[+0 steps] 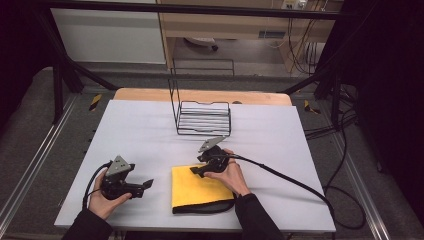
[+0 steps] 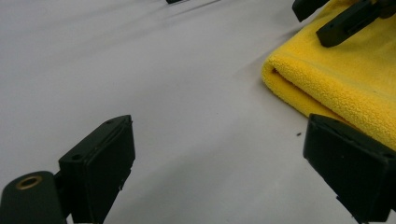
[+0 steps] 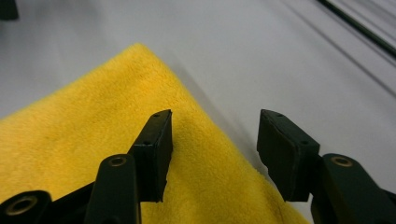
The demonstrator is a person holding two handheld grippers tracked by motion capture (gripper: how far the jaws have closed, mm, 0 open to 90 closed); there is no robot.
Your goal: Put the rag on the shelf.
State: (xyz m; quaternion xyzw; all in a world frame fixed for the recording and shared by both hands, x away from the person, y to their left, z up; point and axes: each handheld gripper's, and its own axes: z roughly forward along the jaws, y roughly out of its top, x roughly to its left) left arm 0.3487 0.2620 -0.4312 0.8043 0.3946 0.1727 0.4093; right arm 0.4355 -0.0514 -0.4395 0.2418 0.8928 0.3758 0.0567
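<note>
A folded yellow cloth [image 1: 200, 189] lies flat near the front edge of a grey table [image 1: 150, 130], as a person works over it with a handheld gripper in each hand. The right gripper [image 1: 196, 171] hangs low over the cloth's far edge, jaws parted with nothing between them. In the right gripper view the cloth [image 3: 93, 140] lies directly beneath and ahead of the jaws, one jaw above the yellow pile, the other out past the folded edge over bare table, so the edge runs between them toward the far corner.

The left gripper [image 1: 145, 186] rests off to the cloth's left, jaws spread wide and empty. In the left gripper view, the cloth [image 2: 345, 79] sits ahead and to the right of the jaws, its rounded fold facing them, with the right gripper [image 2: 327, 18] over it beyond.

The cloth looks close to square, slightly longer front to back, with a dark hem along its near side. The right hand is plainly the nearer, already over the fabric; any pinch of that far edge would seem to fall to it, with jaws needing only to drop and close. A wire rack [image 1: 202, 117] stands well beyond, at the table's far side.
</note>
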